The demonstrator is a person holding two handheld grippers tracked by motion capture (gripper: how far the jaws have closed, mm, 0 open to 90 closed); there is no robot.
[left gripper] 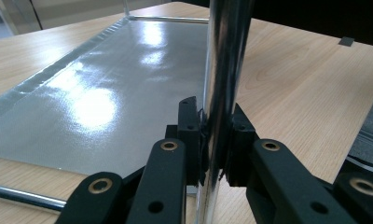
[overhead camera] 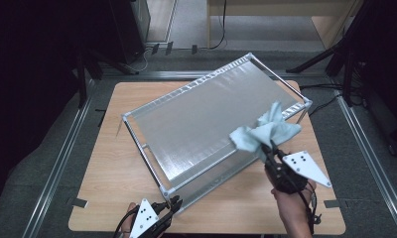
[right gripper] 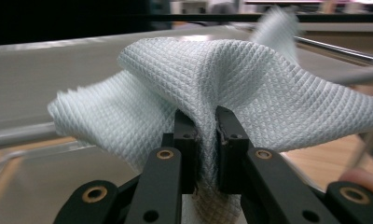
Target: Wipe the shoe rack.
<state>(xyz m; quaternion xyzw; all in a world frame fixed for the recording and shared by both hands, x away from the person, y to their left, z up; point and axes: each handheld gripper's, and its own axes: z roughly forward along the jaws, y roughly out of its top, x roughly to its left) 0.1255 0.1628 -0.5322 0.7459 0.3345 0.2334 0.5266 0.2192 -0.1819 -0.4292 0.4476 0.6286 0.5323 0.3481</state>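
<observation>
Left gripper (overhead camera: 174, 203) first: from the high view I find it at the near edge of the table (overhead camera: 107, 163), low and left of centre, with my hand behind it. Its jaws are clamped on the chrome post (left gripper: 222, 93) at the near corner of the metal rack (overhead camera: 206, 119). In the left gripper view I see the post rising upright between the two black pads (left gripper: 189, 135), which press against it from either side. Beyond it the shiny grey shelf sheet (left gripper: 105, 93) stretches away, with the light wood of the table to the right of the post.

Moving rightward in the high view, I see the rack lying at an angle across the table, its long side running from the near left corner up toward the far right. The sheet covers most of its frame.

Further right, my right gripper (overhead camera: 262, 147) reaches in from the near right, over the rack's near long rail. Its jaws are pinched on a pale blue cloth (overhead camera: 266, 129), which bunches up from the tips and spreads over the right end of the shelf sheet. In the right gripper view I see the waffle-textured cloth (right gripper: 208, 88) squeezed into a narrow fold between the jaws and fanning out above them to both sides, with the grey sheet behind it.
</observation>
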